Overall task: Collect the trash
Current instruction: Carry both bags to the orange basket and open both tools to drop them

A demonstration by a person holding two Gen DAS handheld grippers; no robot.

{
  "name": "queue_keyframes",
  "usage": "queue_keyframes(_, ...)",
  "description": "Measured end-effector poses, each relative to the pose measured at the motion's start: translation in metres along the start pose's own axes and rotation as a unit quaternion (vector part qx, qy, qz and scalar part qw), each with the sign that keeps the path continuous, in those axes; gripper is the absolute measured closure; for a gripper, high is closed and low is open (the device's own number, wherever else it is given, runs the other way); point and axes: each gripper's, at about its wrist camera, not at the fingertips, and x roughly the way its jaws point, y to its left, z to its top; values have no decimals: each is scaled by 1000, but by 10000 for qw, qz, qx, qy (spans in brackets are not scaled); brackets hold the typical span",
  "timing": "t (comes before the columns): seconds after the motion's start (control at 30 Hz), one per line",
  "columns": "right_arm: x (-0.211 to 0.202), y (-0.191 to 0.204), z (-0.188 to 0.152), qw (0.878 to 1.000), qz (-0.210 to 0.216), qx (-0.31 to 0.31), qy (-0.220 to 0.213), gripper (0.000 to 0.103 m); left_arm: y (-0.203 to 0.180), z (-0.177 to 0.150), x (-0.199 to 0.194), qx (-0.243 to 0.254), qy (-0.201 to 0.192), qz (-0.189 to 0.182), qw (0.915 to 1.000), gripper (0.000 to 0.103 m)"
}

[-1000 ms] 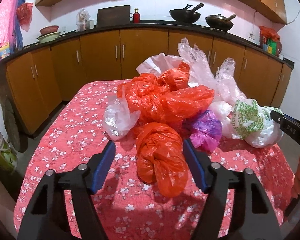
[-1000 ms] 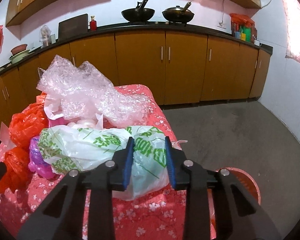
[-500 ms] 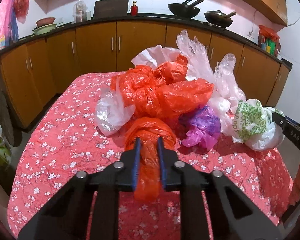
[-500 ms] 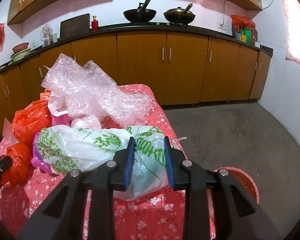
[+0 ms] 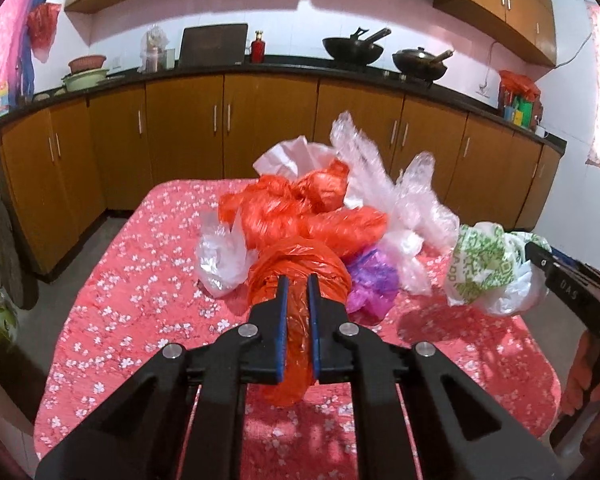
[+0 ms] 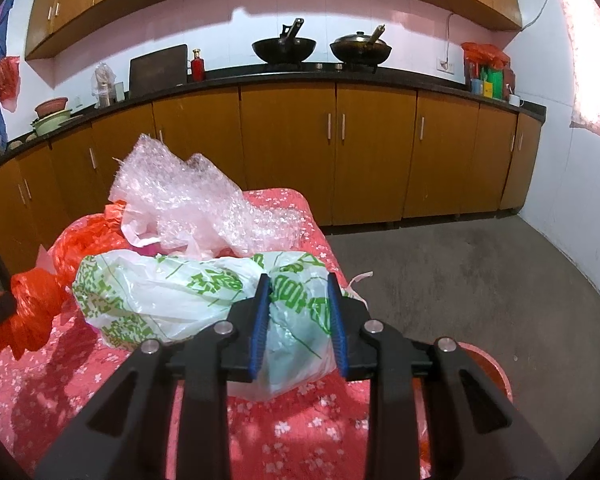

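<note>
Lifting two bags off worktop [image 5: 112, 280]: left tool [image 5: 297, 312] closing, pads pinching orange bag [image 5: 296, 276], near-shut; right tool [image 6: 298, 312] clamped on green-print bag [image 6: 160, 292]. Raising clear of pile, then carrying toward red bin [image 6: 488, 364], avoiding snags.

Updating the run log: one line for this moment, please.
left tool: closing on orange bag | right tool: shut on green-print bag | bin: floor, beside table
</note>
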Motion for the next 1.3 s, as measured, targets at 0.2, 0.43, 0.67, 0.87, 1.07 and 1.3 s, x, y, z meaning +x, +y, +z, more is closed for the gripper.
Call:
queue_keyframes(0.2,-20,-7,1,9999,48,47,-125,76,-8,9,-17,22,-165,32,9999,94)
queue_keyframes(0.43,-34,-22,5,9995,4,164,-272,76,-26,20,-28,102,-359,-45,9993,94)
queue_keyframes(0.67,-44,-48,7,9985,-178,318,-415,76,-54,28,-27,190,-431,-286,9985,94)
queue_keyframes(0.87,-48,-82,7,9965,-437,522,-492,76,-87,31,-26,277,-441,-584,9969,94)
queue_keyframes(1.07,-45,-131,-1,9926,-859,747,-428,76,-138,29,-15,449,-281,-1013,9934,94)
queue_keyframes(1.3,-37,-208,-25,9819,-1608,984,-164,76,-217,13,10,731,92,-1570,9849,94)
